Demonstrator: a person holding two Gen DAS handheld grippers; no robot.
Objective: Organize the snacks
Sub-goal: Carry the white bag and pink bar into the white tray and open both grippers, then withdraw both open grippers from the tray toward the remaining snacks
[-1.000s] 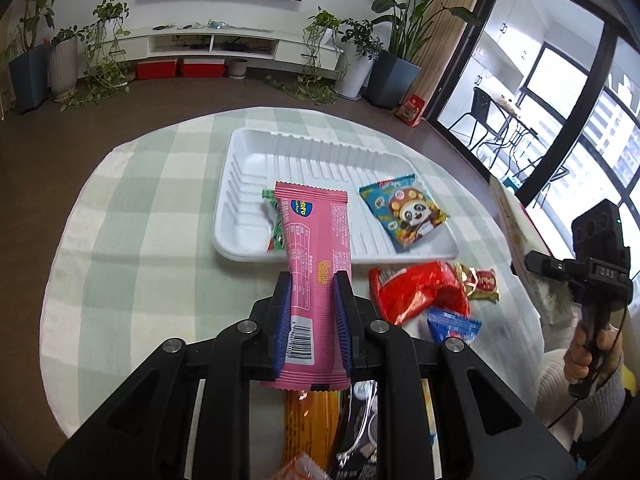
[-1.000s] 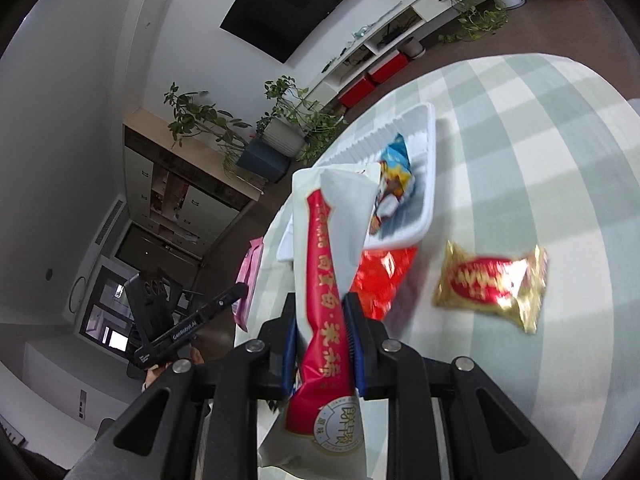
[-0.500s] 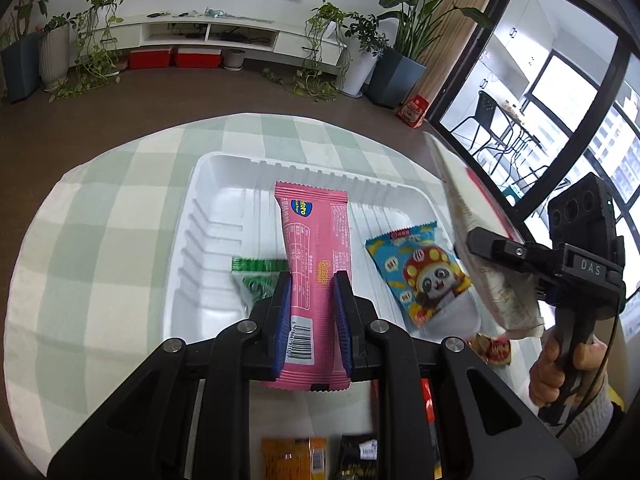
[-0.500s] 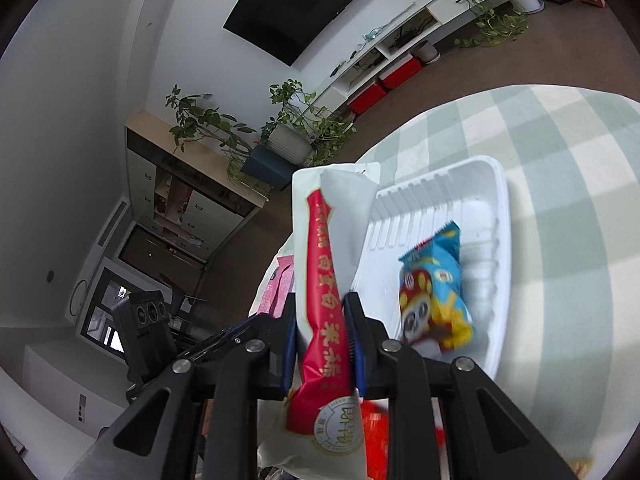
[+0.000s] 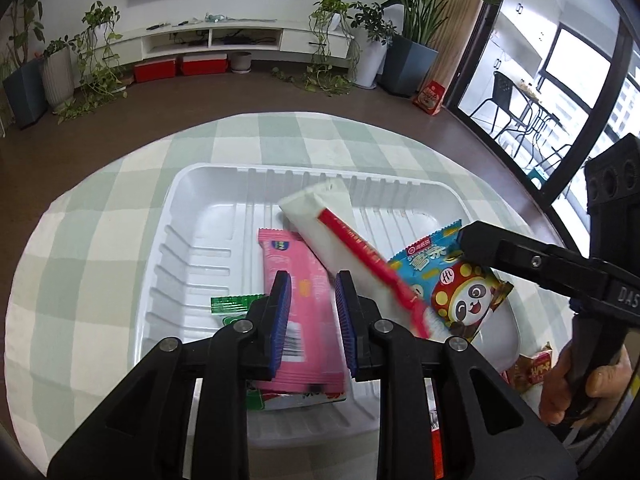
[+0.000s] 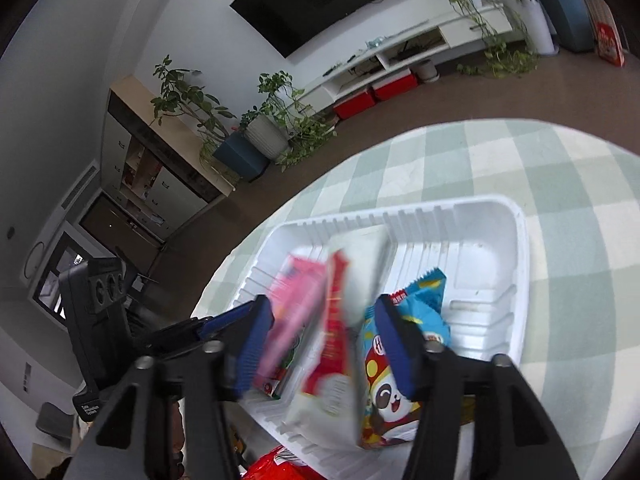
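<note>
A white ribbed tray (image 5: 200,240) (image 6: 480,248) sits on the green checked tablecloth. My left gripper (image 5: 312,300) is open above its near side; a pink snack pack (image 5: 300,308) lies loose between the fingers. My right gripper (image 6: 324,320) is open over the tray; a white pack with a red stripe (image 6: 348,320) (image 5: 340,240) is blurred between its fingers, leaning across the pink pack (image 6: 292,312). A blue panda pack (image 5: 456,288) (image 6: 400,352) and a green packet (image 5: 232,304) lie in the tray.
A red bag (image 6: 272,468) lies on the table just in front of the tray. A small red and gold sweet (image 5: 536,368) lies by the tray's right corner. The hand holding the right gripper (image 5: 584,384) is at the right edge.
Both grippers have opened and let go of their packs over the tray. The pink pack now lies in the tray; the white red-striped pack has dropped in, leaning across it.
</note>
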